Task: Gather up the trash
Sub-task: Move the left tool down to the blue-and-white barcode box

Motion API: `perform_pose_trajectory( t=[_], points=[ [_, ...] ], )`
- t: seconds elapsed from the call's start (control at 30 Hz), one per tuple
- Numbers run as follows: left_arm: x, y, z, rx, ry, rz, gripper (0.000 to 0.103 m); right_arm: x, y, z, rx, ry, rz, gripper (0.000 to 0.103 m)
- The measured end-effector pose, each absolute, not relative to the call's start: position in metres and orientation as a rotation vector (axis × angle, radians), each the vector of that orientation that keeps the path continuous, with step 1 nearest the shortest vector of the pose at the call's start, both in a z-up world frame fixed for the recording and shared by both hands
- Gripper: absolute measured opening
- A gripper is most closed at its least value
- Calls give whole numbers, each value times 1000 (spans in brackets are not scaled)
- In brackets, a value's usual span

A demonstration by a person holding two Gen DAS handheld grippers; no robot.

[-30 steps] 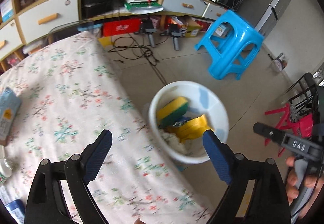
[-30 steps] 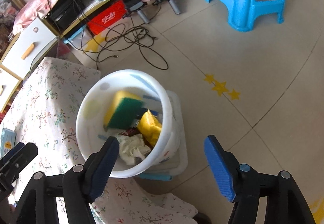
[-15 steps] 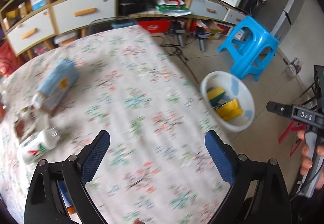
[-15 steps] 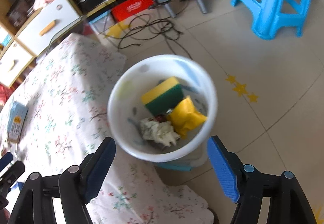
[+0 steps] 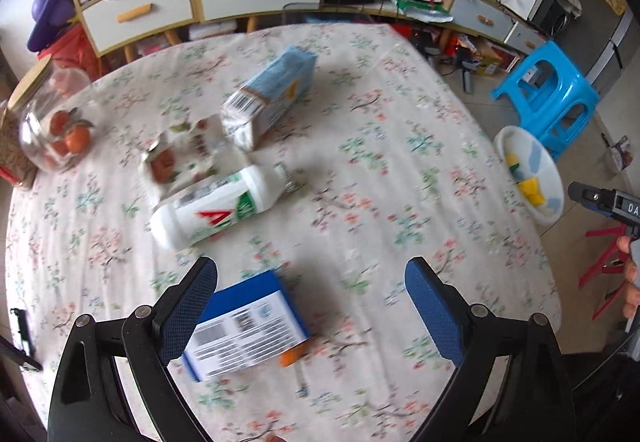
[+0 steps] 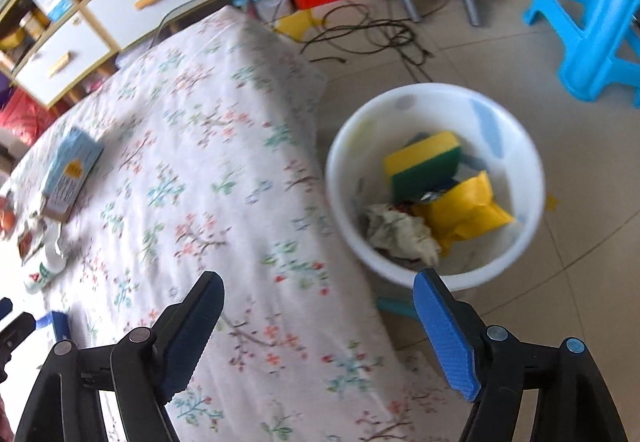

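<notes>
The left gripper [image 5: 310, 304] stands wide and empty over the floral-clothed table [image 5: 400, 122], with a blue and white cardboard box [image 5: 246, 326] lying right under its left-hand pad, and that box looks like the next piece of trash to take. To do it well, I would centre the box between the pads, turn the wrist so they close across its narrow sides, then come down level before squeezing, since cardboard gripped by a corner tends to twist out. The right gripper [image 6: 318, 334] is also empty; its jaws have just been opening and stand wide, with nothing between them, above the table's edge and just beside the white round plastic bin [image 6: 532, 170] on the floor. The bin already holds a yellow and green sponge [image 6: 424, 162], a yellow plastic packet [image 6: 468, 210] and a crumpled pale paper wad [image 6: 400, 234]. The left wrist view alone shows the rest of the litter: a white plastic bottle lying on its side [image 5: 216, 210], a pale blue carton [image 5: 268, 102], a torn wrapper [image 5: 176, 162], and a glass jar of small orange fruit [image 5: 52, 126] that is probably not trash. The right wrist view alone shows the bin's contents plainly, and how close it stands to the table edge
</notes>
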State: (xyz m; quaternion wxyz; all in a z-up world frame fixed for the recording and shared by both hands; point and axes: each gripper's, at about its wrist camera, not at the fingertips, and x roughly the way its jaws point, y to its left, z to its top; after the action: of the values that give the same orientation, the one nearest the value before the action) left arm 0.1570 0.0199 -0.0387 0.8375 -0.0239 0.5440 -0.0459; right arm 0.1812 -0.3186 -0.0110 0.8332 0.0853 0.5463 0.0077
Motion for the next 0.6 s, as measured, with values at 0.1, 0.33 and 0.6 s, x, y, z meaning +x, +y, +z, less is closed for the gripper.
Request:
perform_pose_trajectory(
  t=[0.1, 0.33, 0.6],
  points=[
    [150, 34, -51, -63, 1206, -81, 96, 182, -303, -15, 149, 1169, 36, 82],
    [139, 48, -69, -29, 1292, -119, 96, 182, -271, -23, 83, 1195, 70, 82],
    [131, 72, -63, 56, 1297, -175, 96, 178, -252, -27, 56, 1206, 90, 82]
  ],
)
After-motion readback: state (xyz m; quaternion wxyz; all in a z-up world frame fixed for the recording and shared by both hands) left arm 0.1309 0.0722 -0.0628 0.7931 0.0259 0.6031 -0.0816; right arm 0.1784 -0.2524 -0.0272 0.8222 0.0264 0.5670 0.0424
